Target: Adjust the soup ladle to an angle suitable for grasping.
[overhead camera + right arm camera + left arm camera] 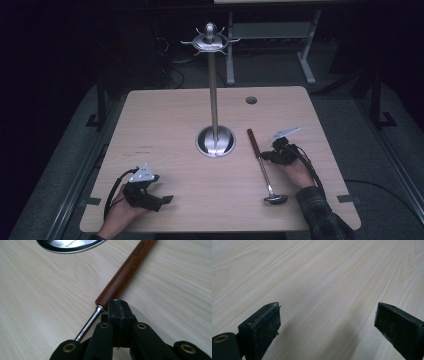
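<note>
Closest to me, my left gripper (pixel 161 196) rests low on the near left part of the wooden table (pixel 165 125), its jaws spread wide apart with nothing but bare wood grain between them in the left gripper view. Across on the near right, my right gripper (pixel 267 155) sits with its jaws pressed flat together, clenched on nothing; in the right gripper view their closed tip lies just beside the ladle (pixel 120 281), at the spot where the brown wooden handle meets the bright metal shank, though I cannot tell whether it touches. From the high view the ladle lies flat on the table, its small metal bowl nearest me at the right front and its handle running away toward the middle. Beyond it stands the utensil stand (pixel 214 100), round shiny base at the table's centre, tall pole upright, hooks ringed at the top.
</note>
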